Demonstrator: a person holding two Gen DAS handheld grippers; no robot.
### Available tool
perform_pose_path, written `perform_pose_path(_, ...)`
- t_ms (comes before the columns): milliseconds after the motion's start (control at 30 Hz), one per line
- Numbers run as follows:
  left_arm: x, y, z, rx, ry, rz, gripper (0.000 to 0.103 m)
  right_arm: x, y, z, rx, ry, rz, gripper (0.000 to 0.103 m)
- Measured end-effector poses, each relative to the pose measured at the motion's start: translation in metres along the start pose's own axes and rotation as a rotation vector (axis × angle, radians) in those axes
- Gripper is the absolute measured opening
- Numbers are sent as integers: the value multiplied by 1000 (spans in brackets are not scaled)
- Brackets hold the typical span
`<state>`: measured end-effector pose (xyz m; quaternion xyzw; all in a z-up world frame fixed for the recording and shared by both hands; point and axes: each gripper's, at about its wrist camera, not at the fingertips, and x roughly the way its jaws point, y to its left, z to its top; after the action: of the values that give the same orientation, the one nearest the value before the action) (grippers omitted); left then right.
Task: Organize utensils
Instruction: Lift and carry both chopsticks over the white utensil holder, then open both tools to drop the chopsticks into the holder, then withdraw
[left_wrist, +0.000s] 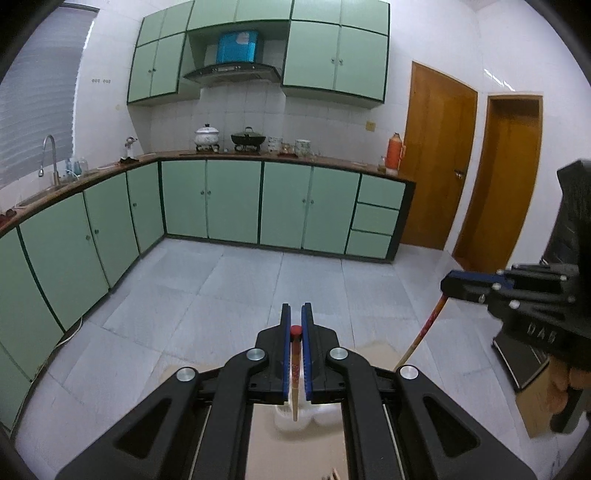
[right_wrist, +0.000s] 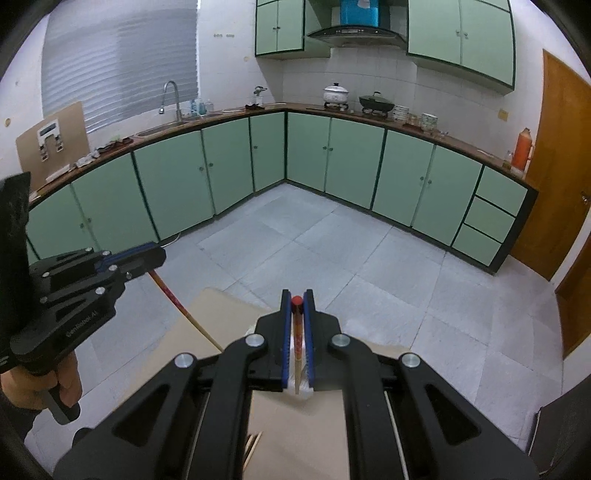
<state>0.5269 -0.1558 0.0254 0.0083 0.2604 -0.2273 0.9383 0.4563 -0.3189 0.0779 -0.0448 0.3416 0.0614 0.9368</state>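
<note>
So we've got two wooden chopsticks with red caps and red patterned upper ends. One (left_wrist: 295, 365) hangs tip-down, pinched in the left claw (left_wrist: 296, 325); the other (right_wrist: 297, 347) hangs the same way in the right claw (right_wrist: 297, 310), both over a white utensil holder (left_wrist: 306, 417).

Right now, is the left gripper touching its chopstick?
Touching. The left wrist view shows the left gripper shut on the chopstick, pads pressing both sides.
</note>
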Motion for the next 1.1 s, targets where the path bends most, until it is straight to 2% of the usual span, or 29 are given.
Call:
perform_pose_path(167, 42, 3, 4, -11, 5, 5, 5, 40, -19, 7, 28, 17, -8, 5)
perform_pose_path(433, 100, 15, -46, -32, 106, 6, 5, 99, -35, -33, 69, 103, -9, 7)
perform_pose_path(467, 102, 17, -50, -33, 114, 7, 5, 102, -35, -38, 74, 110, -8, 10)
perform_pose_path(533, 101, 20, -56, -37, 126, 5, 7, 101, -36, -47, 81, 115, -1, 22)
perform_pose_path(633, 87, 25, -55, -34, 116, 3, 12, 85, -39, -53, 80, 91, 0, 23)
perform_pose_path(733, 58, 29, -53, -30, 84, -4, 23, 60, -42, -62, 92, 51, 16, 23)
perform_pose_path(800, 32, 33, -57, -29, 59, 0, 36, 38, -41, -73, 94, 17, 26, 23)
perform_pose_path(867, 7, 36, -69, -36, 40, -7, 42, 10, -34, -102, 77, -23, 27, 31)
perform_pose_path(933, -20, 35, -95, -23, 21, 4, 47, -7, -26, -134, 59, -42, 32, 32)
perform_pose_path(1000, -43, 31, -135, 3, 22, 11, 48, -19, -12, -180, 45, -42, 39, 32)
perform_pose_path(1100, -69, 25, -201, 8, 43, 15, 48, -24, 17, -272, 35, -8, 35, 32)
